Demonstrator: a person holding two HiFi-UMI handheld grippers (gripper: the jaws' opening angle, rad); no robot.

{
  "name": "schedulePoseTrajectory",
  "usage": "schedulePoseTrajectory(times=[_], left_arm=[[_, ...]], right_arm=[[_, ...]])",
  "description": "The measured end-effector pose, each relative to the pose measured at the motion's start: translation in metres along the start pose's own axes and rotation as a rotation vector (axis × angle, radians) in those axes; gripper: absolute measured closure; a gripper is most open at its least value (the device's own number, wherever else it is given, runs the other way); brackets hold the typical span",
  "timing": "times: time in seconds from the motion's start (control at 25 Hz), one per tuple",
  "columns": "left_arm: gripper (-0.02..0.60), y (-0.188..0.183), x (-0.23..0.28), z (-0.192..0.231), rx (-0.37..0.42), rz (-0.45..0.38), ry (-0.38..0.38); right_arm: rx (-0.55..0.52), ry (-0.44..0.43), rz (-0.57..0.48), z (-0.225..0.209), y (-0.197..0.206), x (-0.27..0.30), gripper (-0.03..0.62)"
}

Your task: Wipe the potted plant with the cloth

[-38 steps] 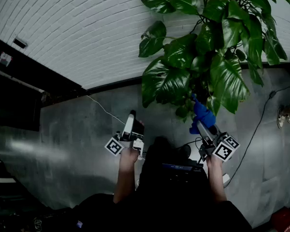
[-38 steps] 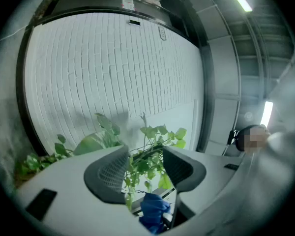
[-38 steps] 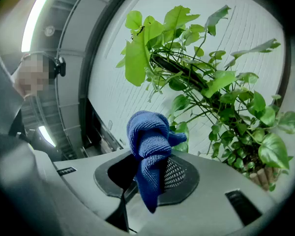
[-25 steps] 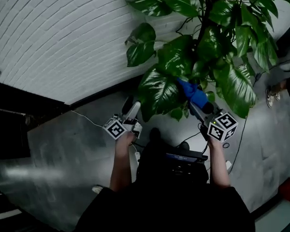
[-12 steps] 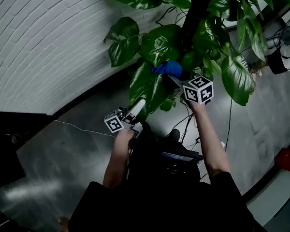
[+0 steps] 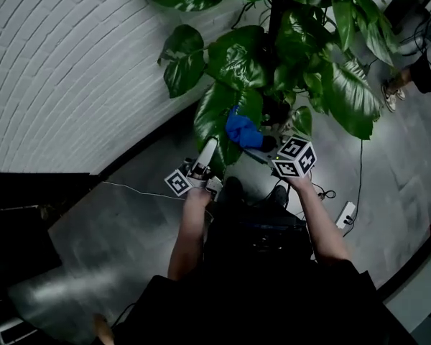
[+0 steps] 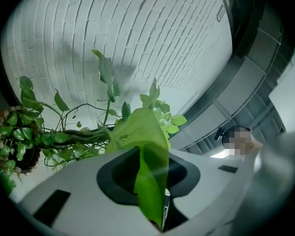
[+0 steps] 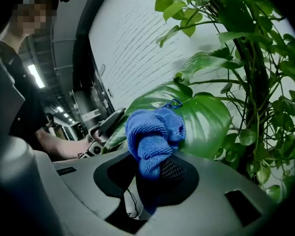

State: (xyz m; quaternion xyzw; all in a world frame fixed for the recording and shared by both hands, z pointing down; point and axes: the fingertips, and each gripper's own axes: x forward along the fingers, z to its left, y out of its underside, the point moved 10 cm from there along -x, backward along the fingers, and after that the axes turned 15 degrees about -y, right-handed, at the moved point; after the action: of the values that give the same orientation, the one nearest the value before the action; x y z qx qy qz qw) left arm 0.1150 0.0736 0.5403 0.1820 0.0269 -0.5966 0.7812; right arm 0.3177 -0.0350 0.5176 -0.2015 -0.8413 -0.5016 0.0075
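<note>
left claw [image 6: 210, 148]: clenched on leaf [image 6: 214, 110] tip
right claw [image 6: 263, 146]: grasping cloth [image 6: 242, 131]
relation: cloth against leaf's right side; leaf runs up from left claw

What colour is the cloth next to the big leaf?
Bright blue. The cloth shows best in the right gripper view.

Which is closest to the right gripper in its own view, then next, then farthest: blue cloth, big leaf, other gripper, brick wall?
1. blue cloth: pinched by the right gripper.
2. big leaf: just behind the cloth.
3. left gripper: left side, at the leaf's far edge.
4. brick wall: far behind, upper left.
</note>
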Motion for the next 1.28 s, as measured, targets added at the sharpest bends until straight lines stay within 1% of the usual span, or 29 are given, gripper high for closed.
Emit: schedulePoseTrajectory(times=[0.08, 0.2, 0.36, 0.44, 0.52, 0.6, 0.64, 0.68, 0.72, 0.84, 0.92, 1.08, 1.28], left_arm=[[0.465, 0.001, 0.000, 0.000, 0.004, 0.003, -0.008], [0.465, 0.002, 0.000, 0.001, 0.005, 0.005, -0.018], [0.465, 0.002, 0.001, 0.000, 0.004, 0.000, -0.019], [0.465, 0.003, 0.000, 0.000, 0.001, -0.001, -0.023], [0.465, 0.004, 0.000, -0.001, 0.002, 0.000, -0.025], [0.465, 0.004, -0.001, -0.002, 0.001, -0.001, -0.027], [0.465, 0.005, -0.002, -0.002, -0.001, -0.003, -0.030], [0.465, 0.006, -0.002, -0.002, -0.004, -0.005, -0.031], [0.465, 0.007, -0.003, -0.002, -0.008, -0.009, -0.031], [0.465, 0.007, -0.003, -0.003, -0.021, -0.024, -0.025], [0.465, 0.007, -0.004, -0.003, -0.033, -0.030, -0.017], [0.465, 0.007, -0.004, -0.002, -0.082, -0.061, 0.007], [0.465, 0.008, -0.002, -0.002, -0.124, -0.089, 0.031]], right_arm=[[-0.006, 0.012, -0.022, 0.006, 0.001, -0.013, 0.476], [-0.046, 0.062, -0.108, 0.012, -0.014, -0.039, 0.476], [-0.168, 0.194, -0.229, 0.011, -0.051, -0.076, 0.476], [-0.214, 0.271, -0.233, 0.000, -0.068, -0.088, 0.476], [-0.232, 0.337, -0.218, -0.020, -0.080, -0.091, 0.476], [-0.231, 0.378, -0.213, -0.047, -0.086, -0.088, 0.476], [-0.230, 0.382, -0.210, -0.059, -0.088, -0.084, 0.476], [-0.232, 0.368, -0.204, -0.069, -0.088, -0.079, 0.476], [-0.233, 0.335, -0.194, -0.076, -0.088, -0.072, 0.476], [-0.210, 0.186, -0.163, -0.081, -0.074, -0.049, 0.476], [-0.183, 0.113, -0.171, -0.077, -0.054, -0.039, 0.476], [-0.141, 0.031, -0.204, -0.063, -0.021, -0.026, 0.476], [-0.104, -0.040, -0.204, -0.039, 0.014, -0.008, 0.476]])
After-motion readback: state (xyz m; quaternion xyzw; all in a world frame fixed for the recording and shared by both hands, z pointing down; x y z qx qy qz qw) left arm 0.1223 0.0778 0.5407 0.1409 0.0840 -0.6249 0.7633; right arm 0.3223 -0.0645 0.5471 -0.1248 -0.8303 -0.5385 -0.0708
